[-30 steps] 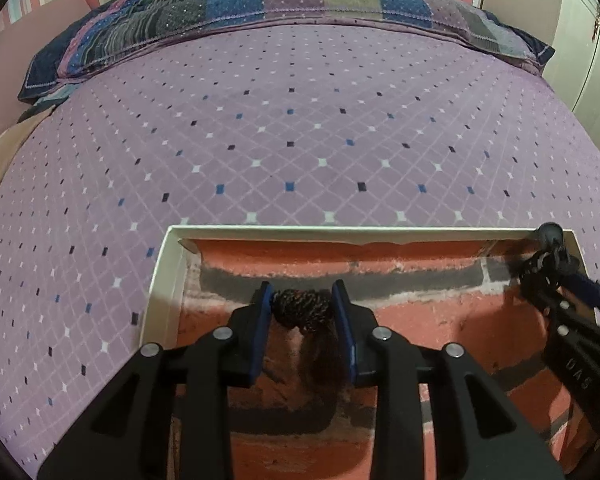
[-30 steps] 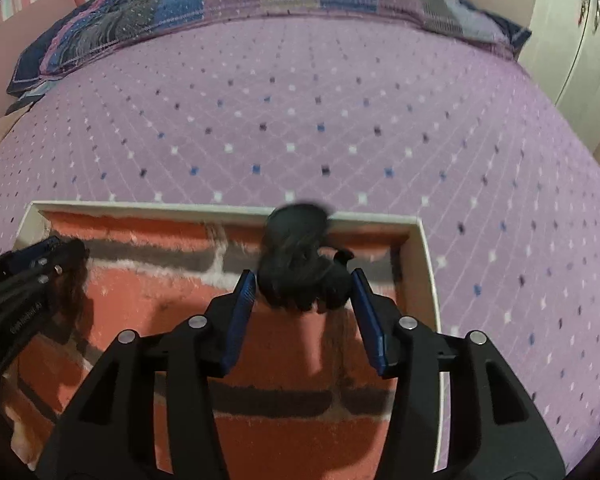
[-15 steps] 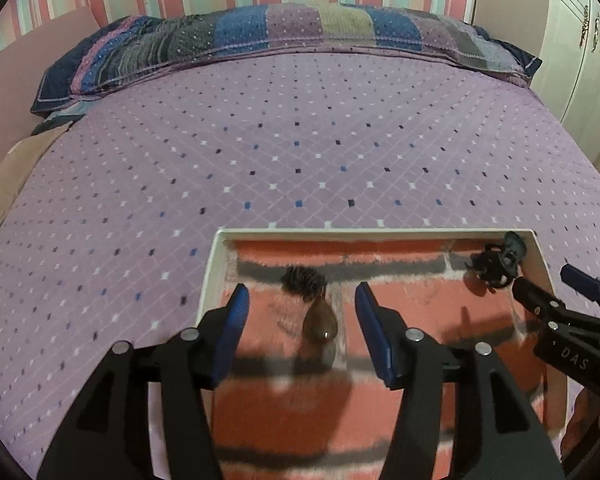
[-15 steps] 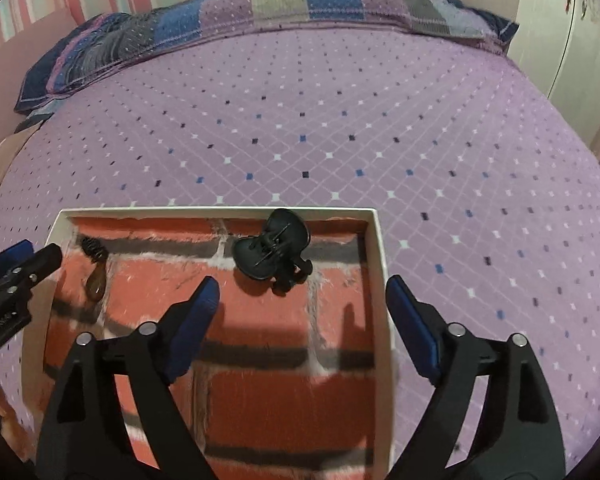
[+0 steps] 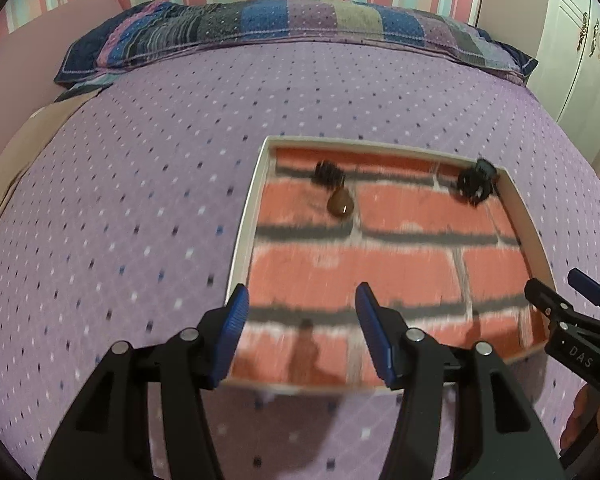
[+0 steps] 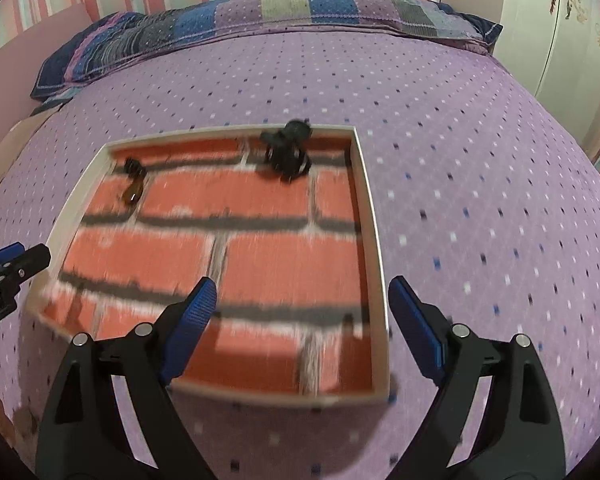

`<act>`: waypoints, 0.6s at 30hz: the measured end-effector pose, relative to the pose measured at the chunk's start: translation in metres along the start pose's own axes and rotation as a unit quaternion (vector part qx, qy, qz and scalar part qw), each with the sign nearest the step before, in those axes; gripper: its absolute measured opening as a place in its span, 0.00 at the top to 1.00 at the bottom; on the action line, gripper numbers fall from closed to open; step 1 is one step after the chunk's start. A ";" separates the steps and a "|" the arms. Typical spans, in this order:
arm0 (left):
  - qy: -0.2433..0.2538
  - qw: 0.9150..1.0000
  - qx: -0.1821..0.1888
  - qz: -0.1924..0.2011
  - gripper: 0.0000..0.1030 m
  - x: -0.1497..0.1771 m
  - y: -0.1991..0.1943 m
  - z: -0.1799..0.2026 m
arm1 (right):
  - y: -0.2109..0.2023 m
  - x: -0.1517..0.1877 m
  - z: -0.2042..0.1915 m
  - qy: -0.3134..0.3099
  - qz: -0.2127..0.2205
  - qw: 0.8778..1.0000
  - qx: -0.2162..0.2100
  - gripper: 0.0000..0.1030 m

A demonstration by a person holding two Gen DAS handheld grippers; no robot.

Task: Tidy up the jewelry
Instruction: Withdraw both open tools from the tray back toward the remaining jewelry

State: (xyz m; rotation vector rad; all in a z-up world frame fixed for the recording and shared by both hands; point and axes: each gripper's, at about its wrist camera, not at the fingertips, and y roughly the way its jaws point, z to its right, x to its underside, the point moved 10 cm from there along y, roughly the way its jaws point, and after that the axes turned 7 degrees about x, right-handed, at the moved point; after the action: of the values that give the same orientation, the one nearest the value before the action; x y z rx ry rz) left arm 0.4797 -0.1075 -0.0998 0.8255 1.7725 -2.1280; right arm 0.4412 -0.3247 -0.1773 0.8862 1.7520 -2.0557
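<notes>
A shallow white-rimmed tray (image 5: 244, 232) with a red brick-pattern floor lies on the bed; it also shows in the right wrist view (image 6: 370, 216). A brown teardrop pendant on a black cord (image 5: 340, 204) lies at its far left, seen too in the right wrist view (image 6: 134, 192). A black hair claw (image 5: 474, 184) lies at its far right corner, also in the right wrist view (image 6: 288, 152). My left gripper (image 5: 298, 324) is open and empty above the tray's near left edge. My right gripper (image 6: 300, 316) is open and empty above the tray's near right part.
The purple patterned bedspread (image 5: 140, 168) surrounds the tray. A patchwork pillow (image 5: 284, 28) lies along the striped wall at the back. A white wardrobe (image 6: 572, 40) stands to the right of the bed.
Both grippers let go of their items, the left the pendant and the right the hair claw, opened wide and pulled back toward the tray's near edge.
</notes>
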 end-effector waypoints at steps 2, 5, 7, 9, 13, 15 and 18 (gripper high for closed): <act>-0.001 1.000 -0.001 0.001 0.47 0.011 -0.008 -0.002 | -0.010 0.010 0.000 -0.002 0.003 1.000 0.002 0.16; -0.003 1.000 0.000 0.003 0.47 0.031 -0.024 -0.003 | -0.031 0.023 0.002 0.000 0.013 1.000 0.000 0.16; -0.003 1.000 0.001 0.002 0.47 0.045 -0.034 -0.003 | -0.047 0.032 0.004 0.000 0.021 1.000 0.002 0.16; 0.000 1.000 0.002 0.004 0.47 0.057 -0.044 -0.002 | -0.060 0.040 0.004 -0.005 0.027 1.000 0.004 0.16; 0.010 1.000 0.009 0.016 0.47 0.083 -0.070 0.002 | -0.088 0.061 0.006 -0.026 0.048 0.998 0.017 0.16; 0.015 1.000 0.008 0.023 0.47 0.091 -0.081 0.003 | -0.100 0.076 0.006 -0.038 0.055 0.998 0.022 0.16; 0.018 0.999 0.013 0.036 0.47 0.107 -0.100 0.005 | -0.119 0.093 0.010 -0.042 0.073 0.996 0.020 0.16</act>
State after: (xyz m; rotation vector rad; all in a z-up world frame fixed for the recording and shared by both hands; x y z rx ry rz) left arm 0.3388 -0.0721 -0.0783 0.9252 1.7088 -2.1085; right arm 0.2972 -0.2936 -0.1417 0.8973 1.5585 -2.0097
